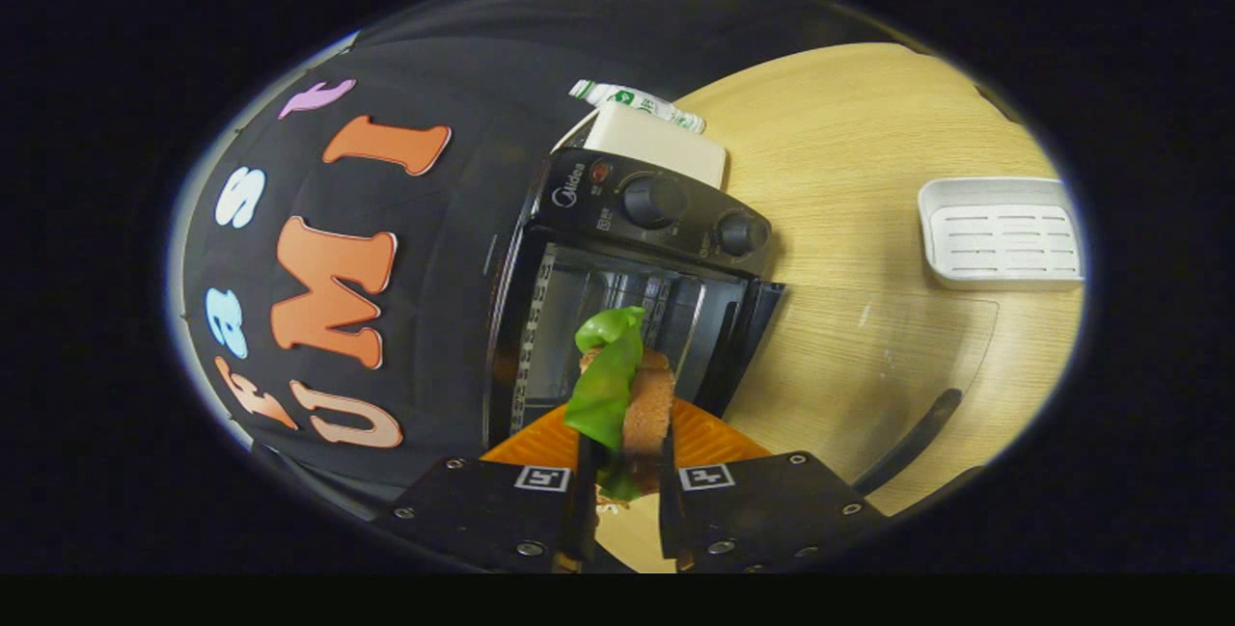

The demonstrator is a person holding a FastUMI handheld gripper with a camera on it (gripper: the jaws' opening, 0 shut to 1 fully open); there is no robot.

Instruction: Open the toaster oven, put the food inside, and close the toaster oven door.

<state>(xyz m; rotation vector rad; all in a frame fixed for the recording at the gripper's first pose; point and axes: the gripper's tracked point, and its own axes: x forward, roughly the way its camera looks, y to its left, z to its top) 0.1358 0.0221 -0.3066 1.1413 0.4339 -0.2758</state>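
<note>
The gripper (623, 491) is clenched on a brown bread sandwich with green lettuce (622, 390), held just before the black toaster oven (637, 269), whose glass door (868, 385) lies open, cavity unobstructed beyond.

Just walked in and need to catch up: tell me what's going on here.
A person is working a handheld tool, and its fingers are shut on a sandwich with a green lettuce leaf, held upright between them. Just beyond sits the toaster oven on the wooden table; its glass door is swung open, flat over the table. The sandwich is in front of the opening, not yet inside. A white tray lies further off on the table.
</note>
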